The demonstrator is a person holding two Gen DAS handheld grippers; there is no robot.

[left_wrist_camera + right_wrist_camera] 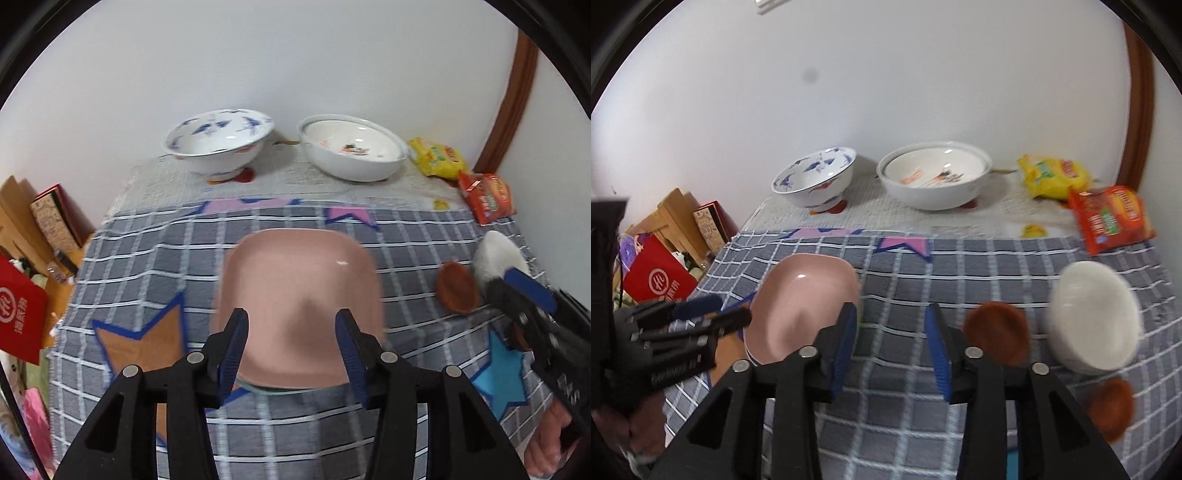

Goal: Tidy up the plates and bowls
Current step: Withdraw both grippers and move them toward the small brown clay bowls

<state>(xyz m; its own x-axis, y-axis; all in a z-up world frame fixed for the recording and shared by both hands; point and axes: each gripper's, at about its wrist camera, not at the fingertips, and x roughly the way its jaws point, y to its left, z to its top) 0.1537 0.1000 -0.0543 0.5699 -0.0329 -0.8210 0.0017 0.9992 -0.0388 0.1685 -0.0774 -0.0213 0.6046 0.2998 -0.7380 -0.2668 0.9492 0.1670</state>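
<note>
A pink square plate [299, 295] [809, 299] lies on the checked cloth, with another plate's rim showing under its near edge. My left gripper [291, 314] [713, 314] hovers open over the plate's near half, nothing between its fingers. My right gripper [891, 310] [517, 288] is open above bare cloth, between the pink plate and a brown saucer [997, 332] [458, 291]. A plain white bowl [1093, 317] [495, 258] stands to the right, a second brown saucer [1112, 410] nearer. At the back stand a blue-patterned bowl [218, 140] [816, 181] and a wide white bowl [351, 147] [934, 181].
A yellow snack packet [437, 157] and a red one [487, 197] lie at the back right corner by the wall. Past the table's left edge are boxes [55, 218] and a red bag [22, 317]. A hand holds each gripper's handle.
</note>
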